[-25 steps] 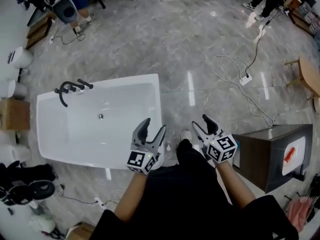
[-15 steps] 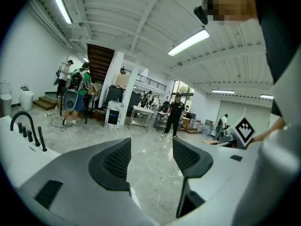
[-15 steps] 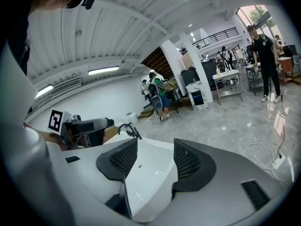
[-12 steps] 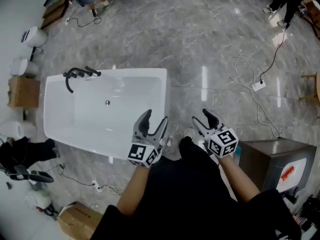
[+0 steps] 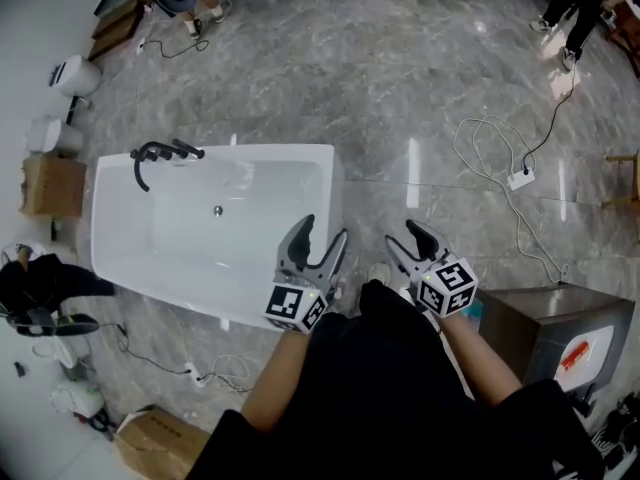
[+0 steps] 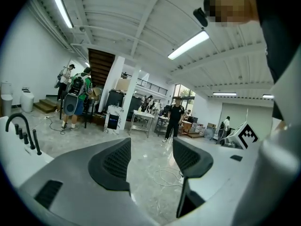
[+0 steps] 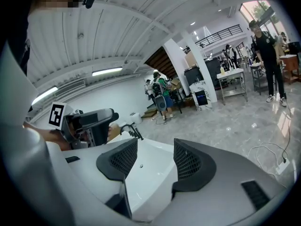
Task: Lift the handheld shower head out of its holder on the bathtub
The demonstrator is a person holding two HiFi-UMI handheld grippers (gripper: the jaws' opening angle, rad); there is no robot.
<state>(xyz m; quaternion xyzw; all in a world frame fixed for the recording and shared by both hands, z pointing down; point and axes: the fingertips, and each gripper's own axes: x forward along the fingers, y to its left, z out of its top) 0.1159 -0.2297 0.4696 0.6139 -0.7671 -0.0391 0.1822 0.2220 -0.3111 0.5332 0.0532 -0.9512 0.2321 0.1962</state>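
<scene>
The white bathtub (image 5: 250,243) lay at centre left of the head view. We judged the reach not yet begun, so the step called for walking round to the tub's upper-left corner first. Our left tool (image 5: 322,234) and right tool (image 5: 405,240) hung at lower centre, both released, nothing between their jaws. The black fittings (image 5: 160,154) at that corner included the shower head, but they were too small to tell head from spout or holder.

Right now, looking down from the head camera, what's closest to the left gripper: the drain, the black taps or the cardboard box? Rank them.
1. The drain, mid tub, nearest the left gripper.
2. The black taps, at the tub's far-left corner.
3. The cardboard box, on the floor past the tub.
</scene>
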